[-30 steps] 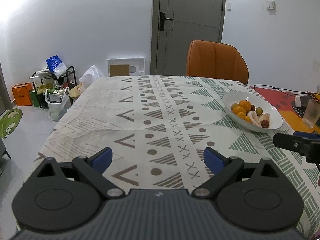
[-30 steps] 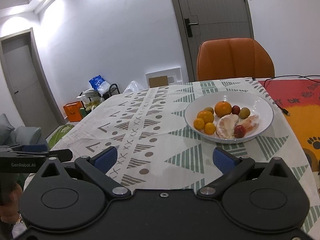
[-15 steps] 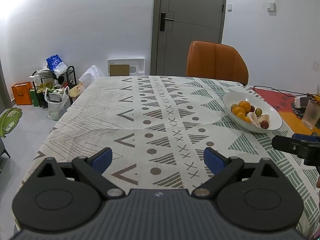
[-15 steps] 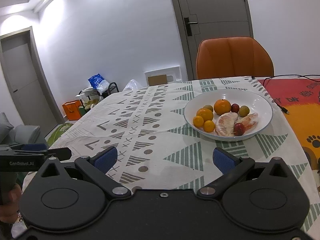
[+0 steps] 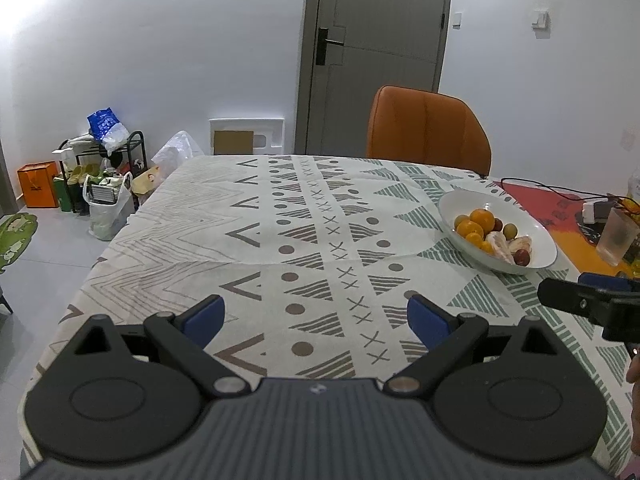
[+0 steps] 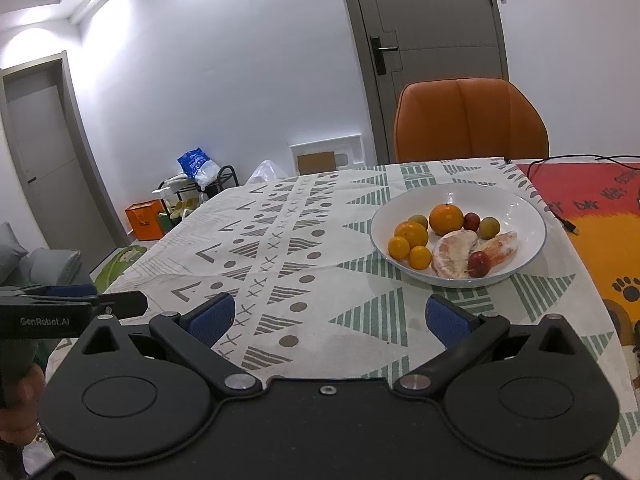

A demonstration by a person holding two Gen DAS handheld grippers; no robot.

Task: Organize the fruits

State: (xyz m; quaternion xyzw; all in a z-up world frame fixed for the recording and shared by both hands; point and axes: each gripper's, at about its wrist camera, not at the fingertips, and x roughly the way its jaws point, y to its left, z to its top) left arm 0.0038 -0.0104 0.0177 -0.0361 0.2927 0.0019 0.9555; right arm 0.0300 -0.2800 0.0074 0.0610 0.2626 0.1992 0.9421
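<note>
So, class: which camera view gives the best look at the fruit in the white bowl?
The right wrist view: the white bowl sits near and central, each fruit distinct. In the left wrist view the bowl lies off to the right, with fruit small and overlapping.

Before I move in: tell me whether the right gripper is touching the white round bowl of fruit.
Apart. The right wrist view shows the right gripper open, a strip of patterned tablecloth plainly visible between its blue fingertips and the white round bowl.

Left gripper [image 5: 316,318] hovers level, jaws spread wide, empty; right gripper [image 6: 327,318] likewise, jaws wide apart, gripping nothing.
</note>
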